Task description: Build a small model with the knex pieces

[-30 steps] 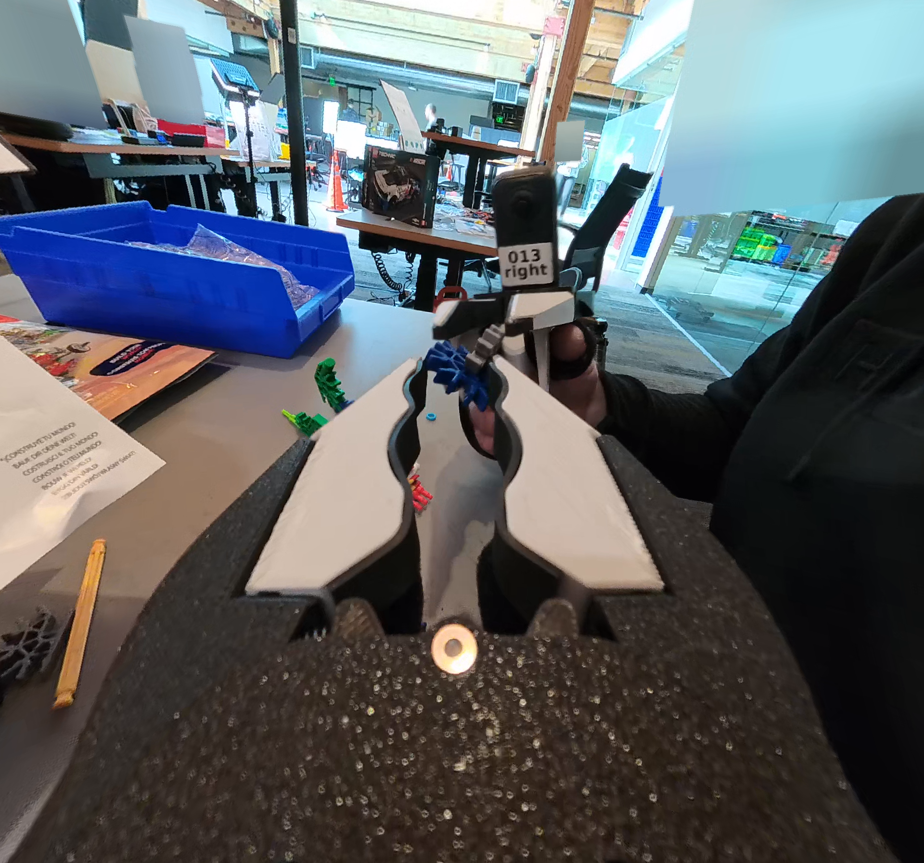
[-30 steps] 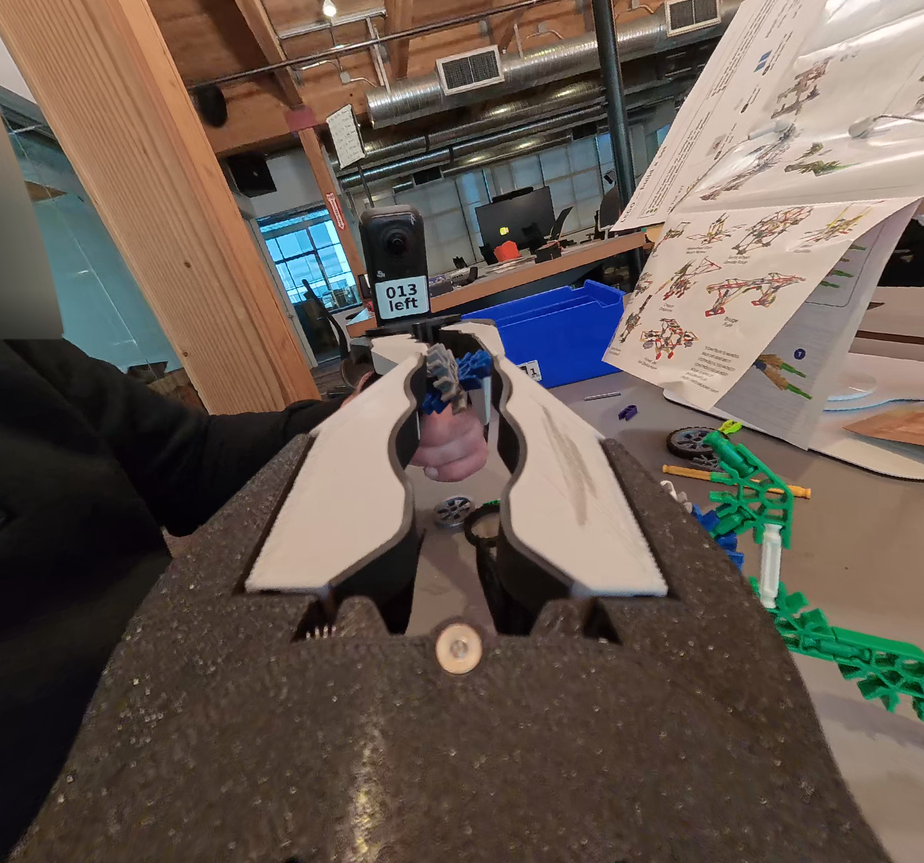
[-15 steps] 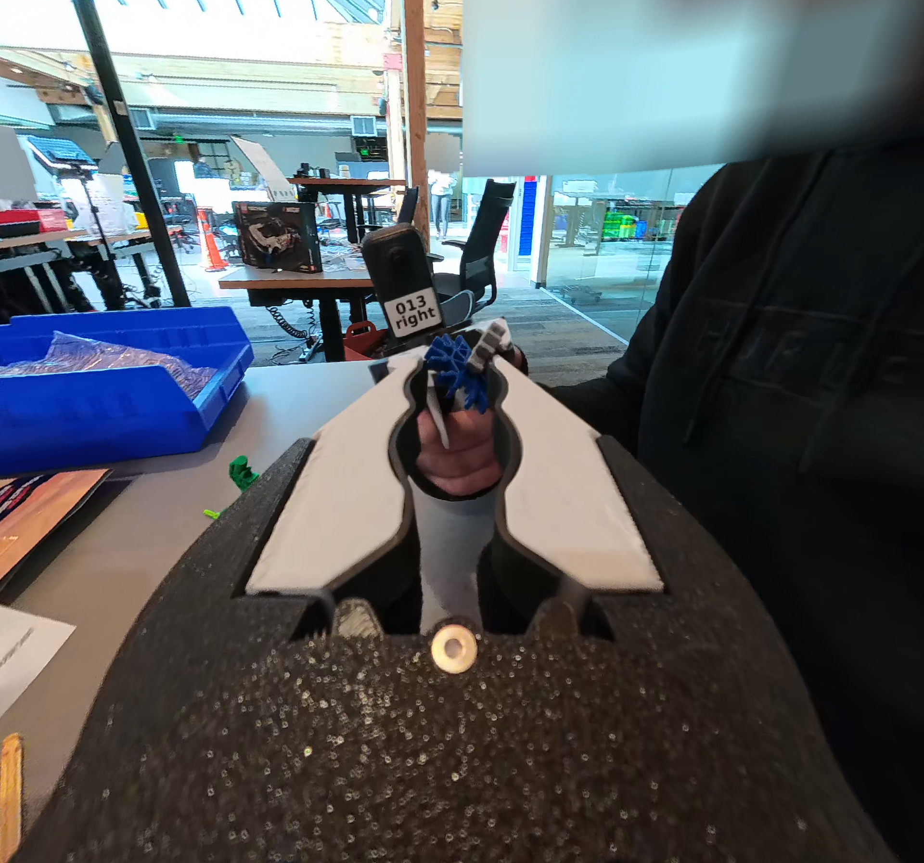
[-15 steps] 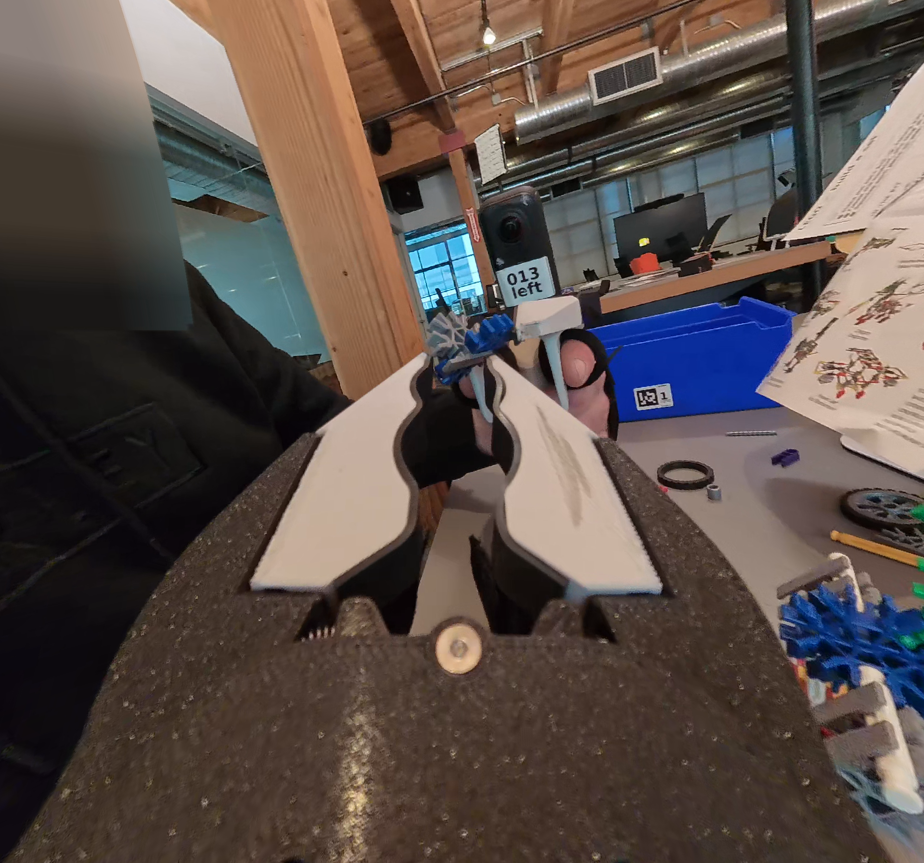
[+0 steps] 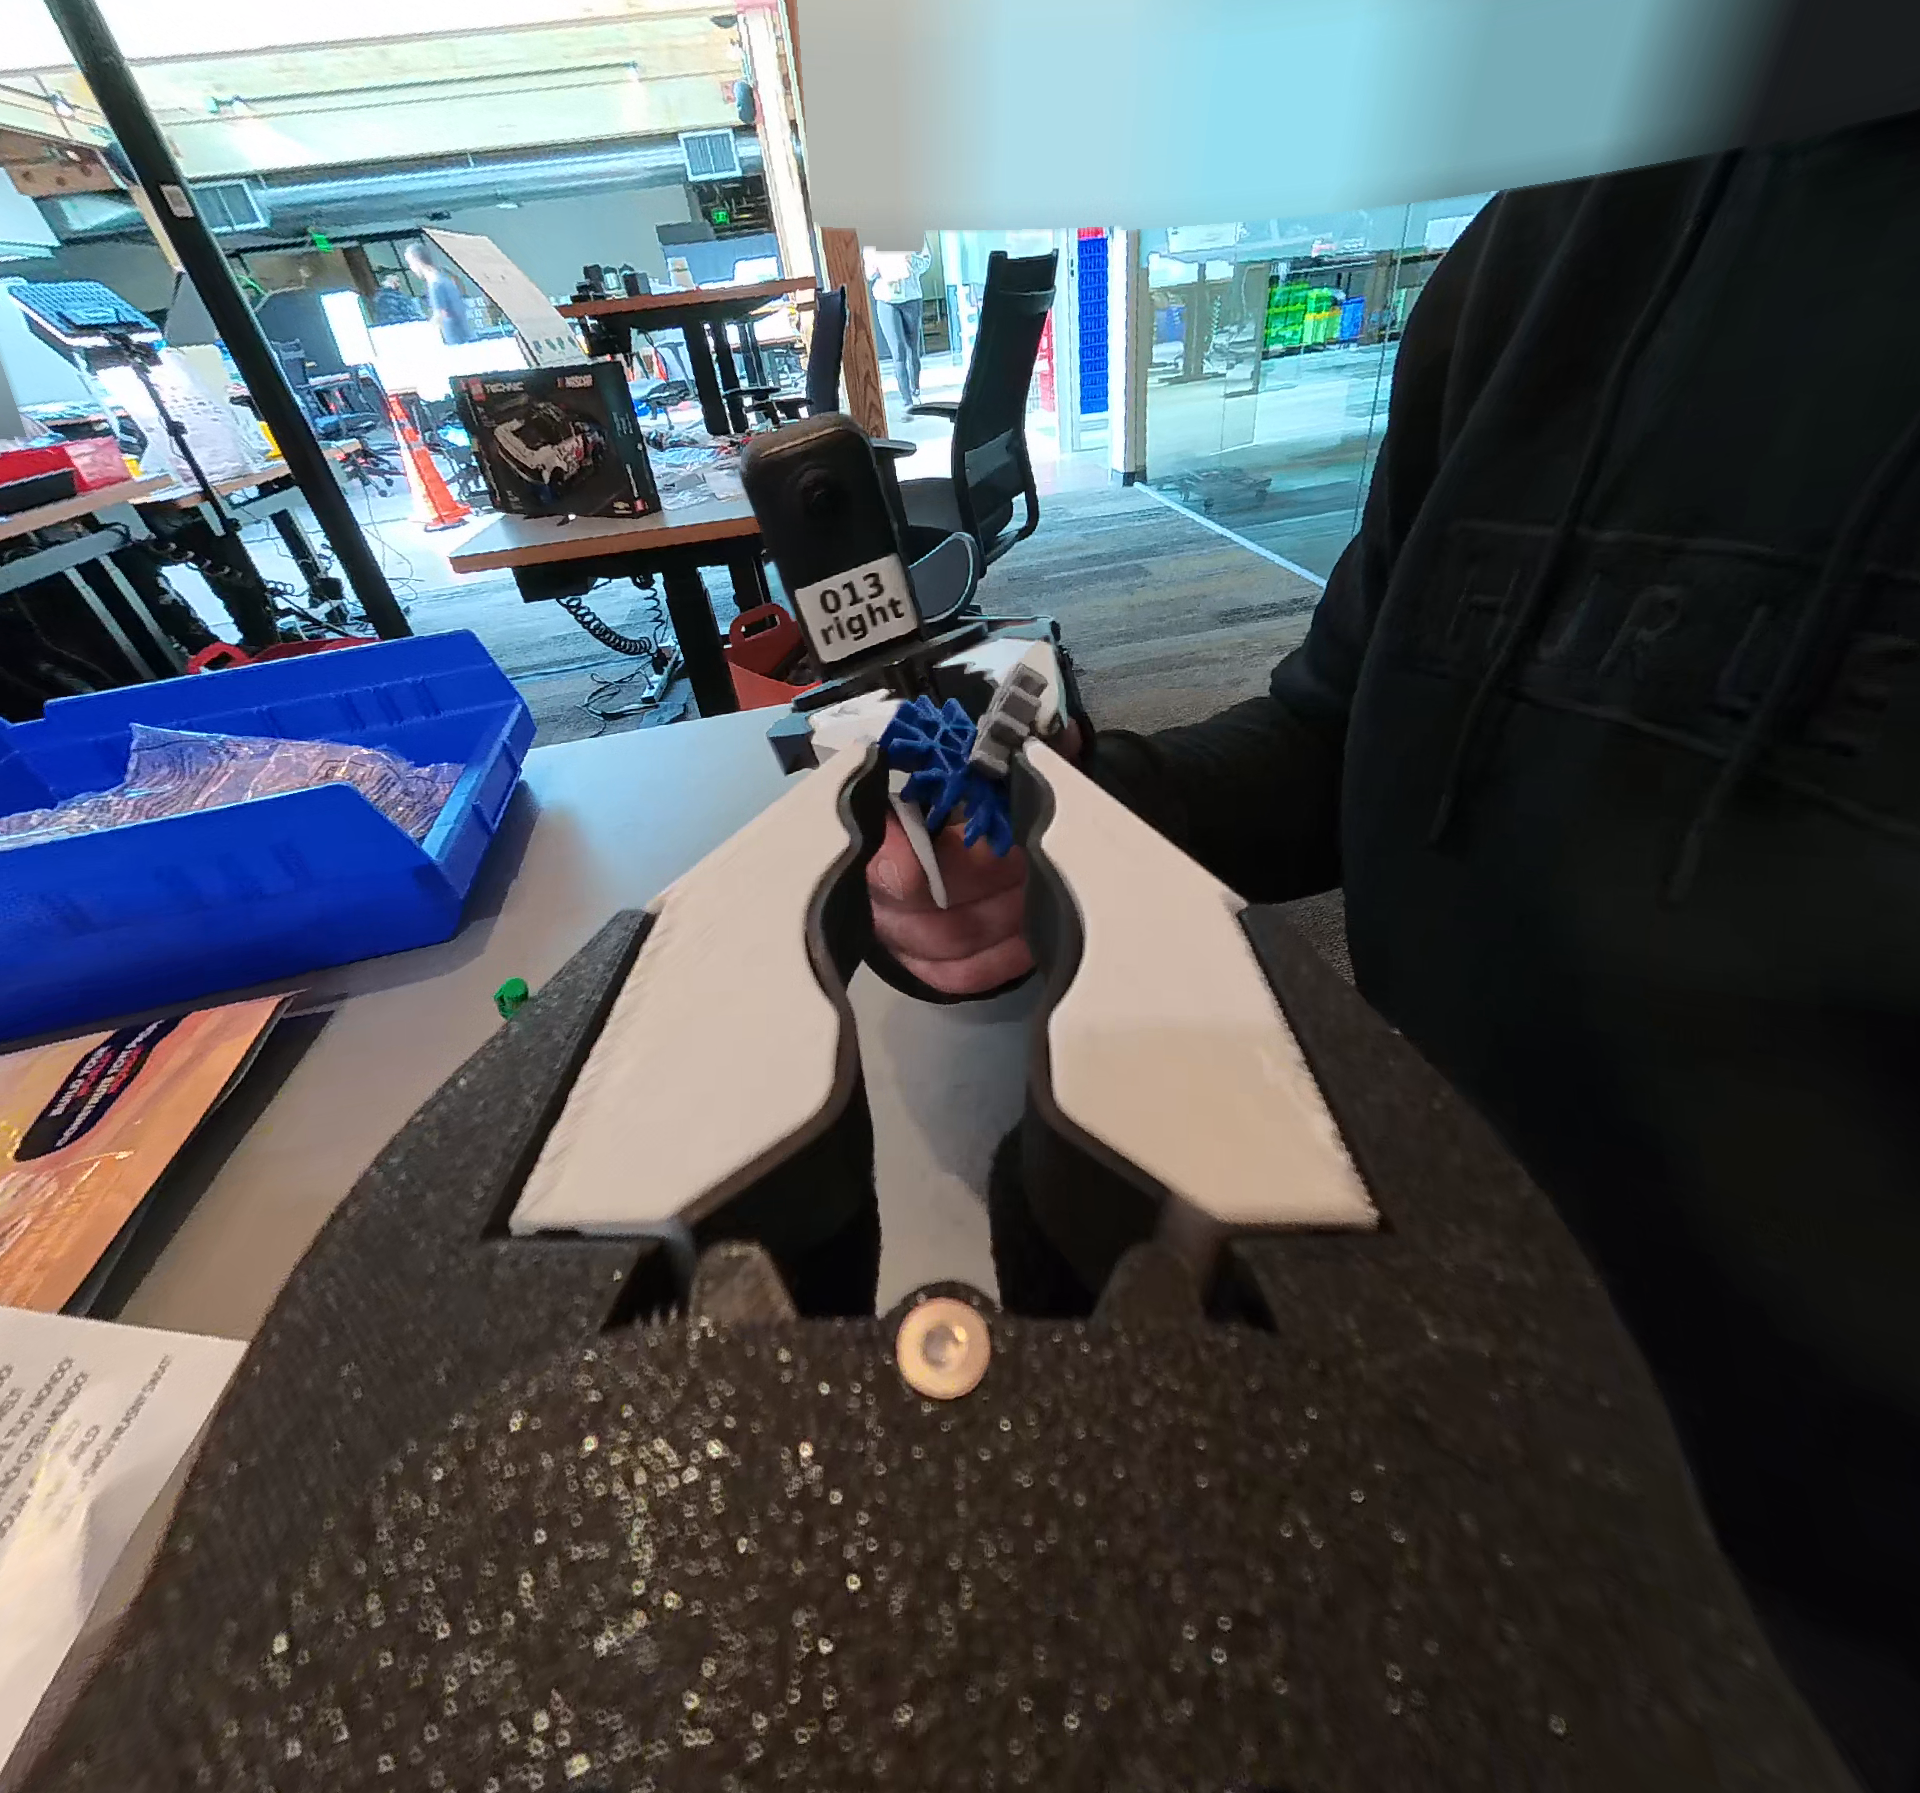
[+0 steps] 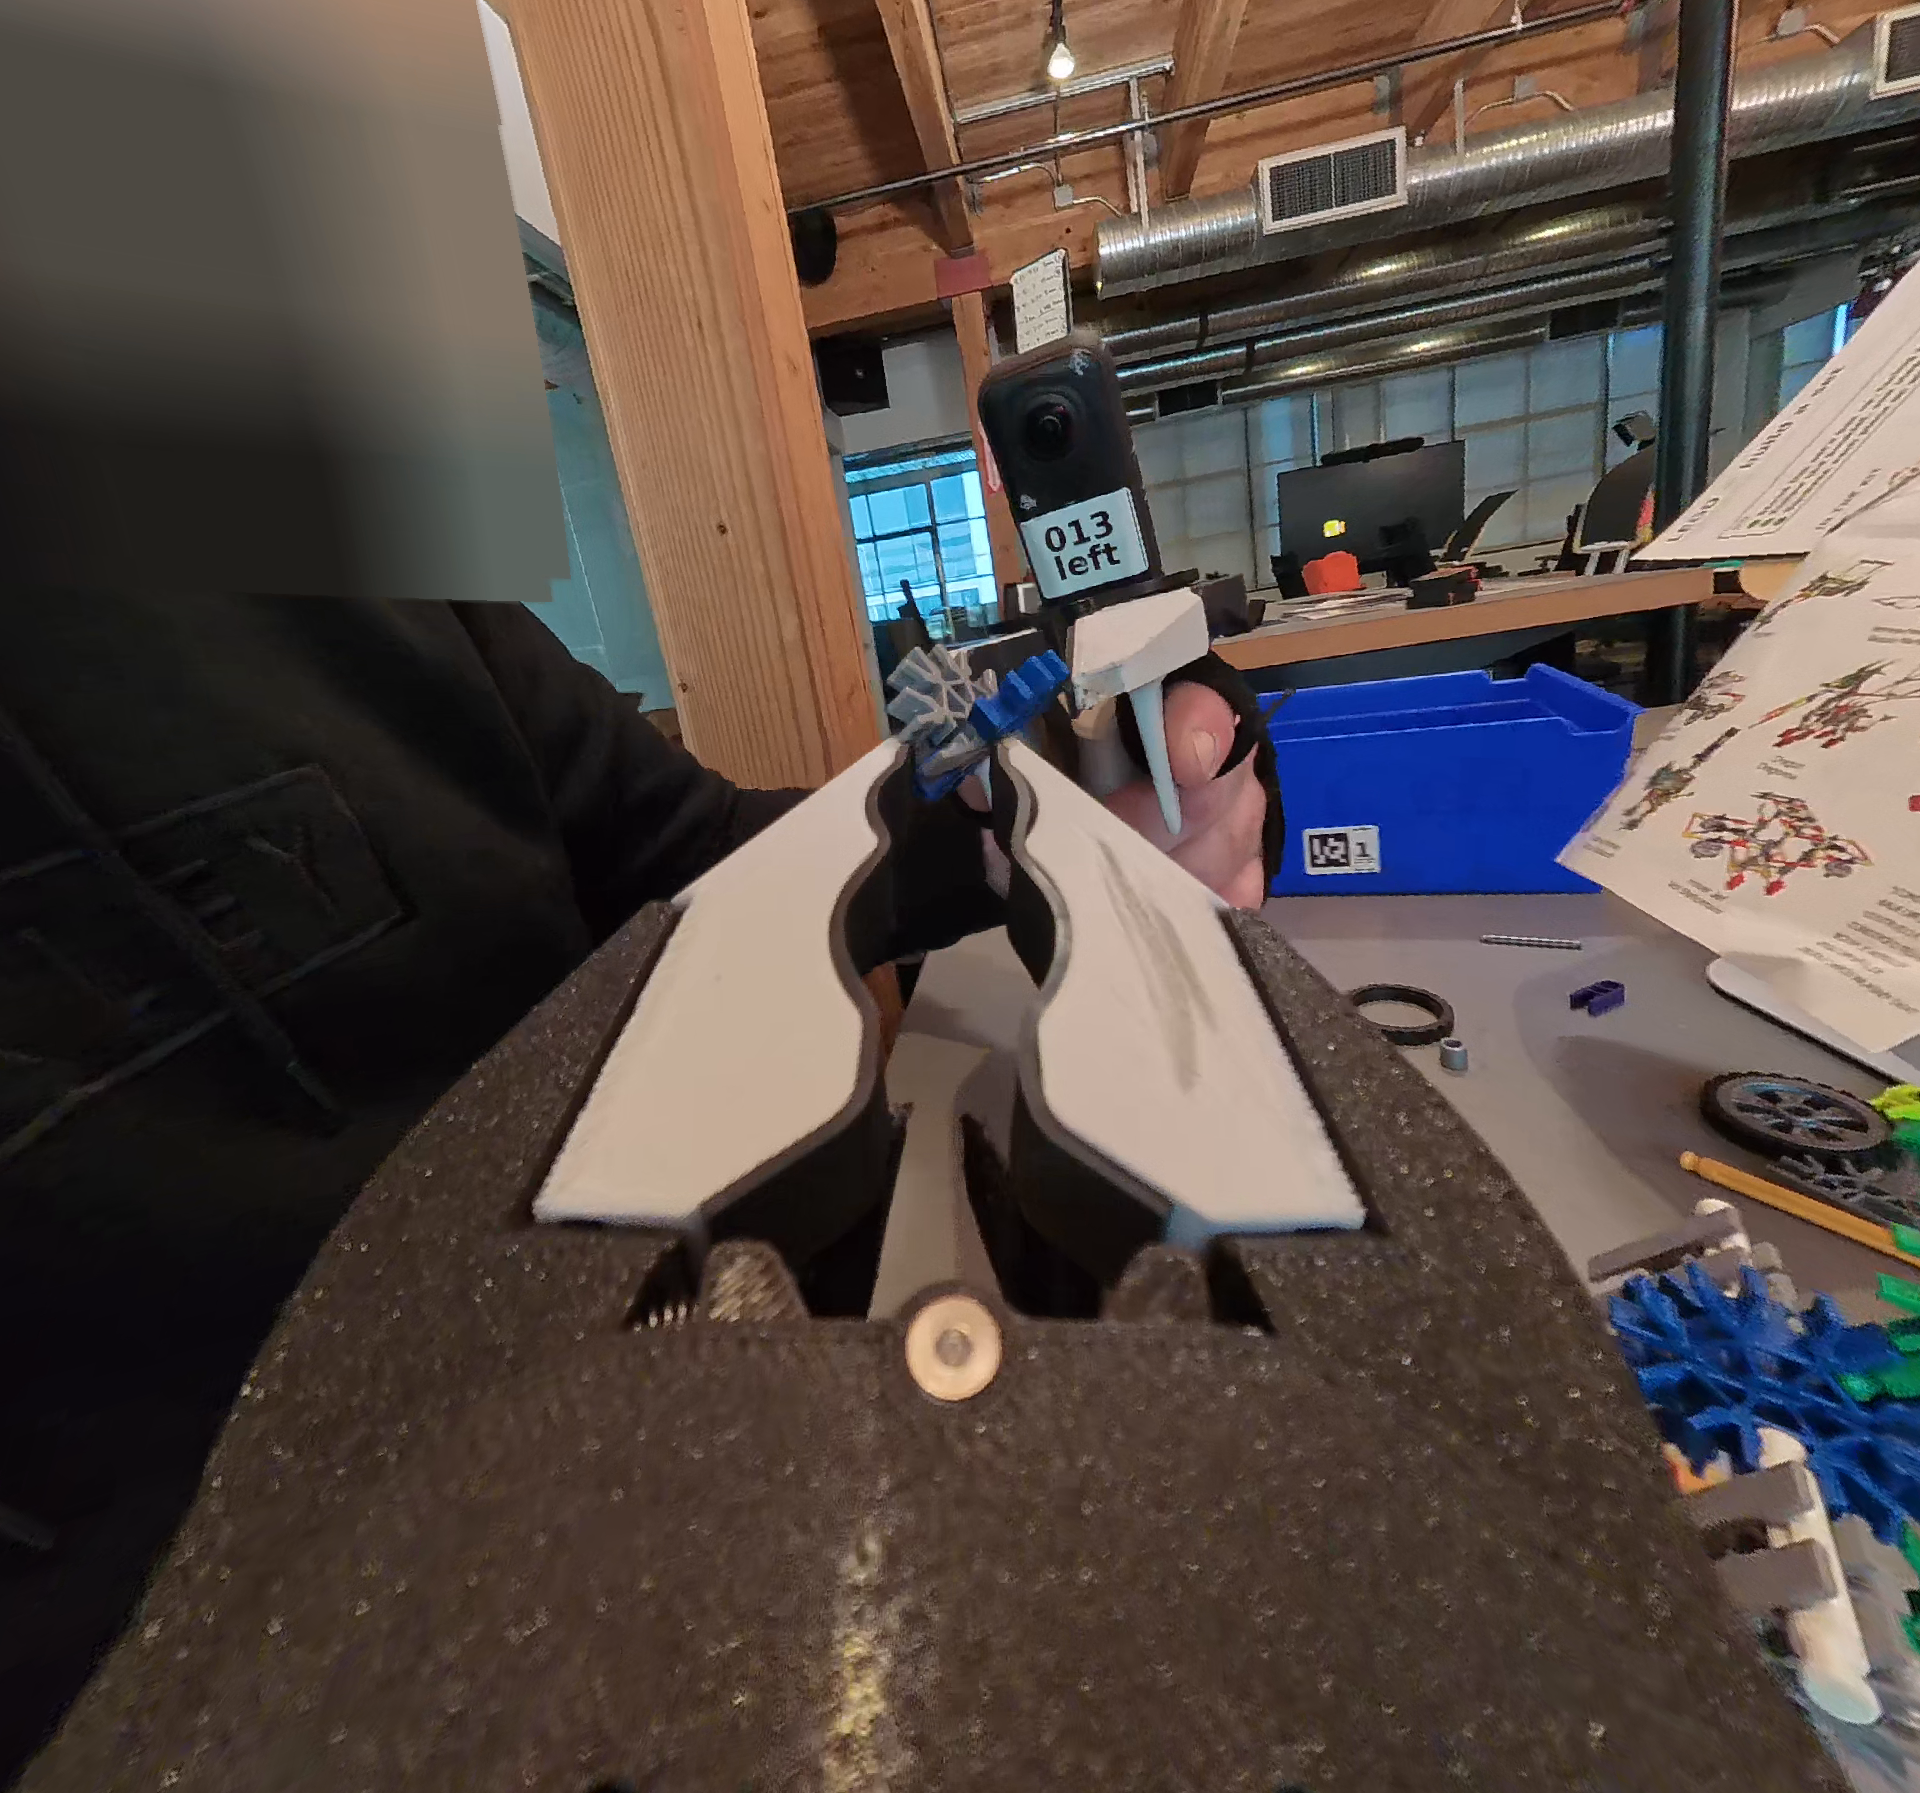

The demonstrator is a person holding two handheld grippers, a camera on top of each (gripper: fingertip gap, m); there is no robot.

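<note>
Both grippers are held up above the grey table [image 5: 644, 808], facing each other tip to tip. My left gripper [image 5: 945, 769] is shut on a blue snowflake-shaped connector [image 5: 940, 777], seen flat-on between its tips. My right gripper [image 6: 951, 761] is shut on a grey snowflake-shaped connector [image 6: 928, 704]. The two connectors touch and look slotted together at right angles: the grey one [image 5: 1013, 717] shows edge-on just right of the blue one, and the blue one [image 6: 1018, 699] shows edge-on beside the grey one. A hand [image 5: 951, 922] grips each handle behind the tips.
A person in a black hoodie [image 5: 1610, 808] is close behind both grippers. On the table are a blue bin [image 5: 239, 808], printed sheets [image 6: 1787, 756], a black ring [image 6: 1400, 1011], a wheel [image 6: 1792, 1115], a yellow rod [image 6: 1797, 1203] and a blue-green built model [image 6: 1766, 1380]. Only a small space, under 4 cm, lies between the two pairs of fingers. The blue-green built model [image 6: 1766, 1380] is about 15 centimeters from both grippers' fingertips.
Both grippers have risen off the table and swung toward the person, still tip to tip. The blue and grey connectors have stayed held and together throughout.
</note>
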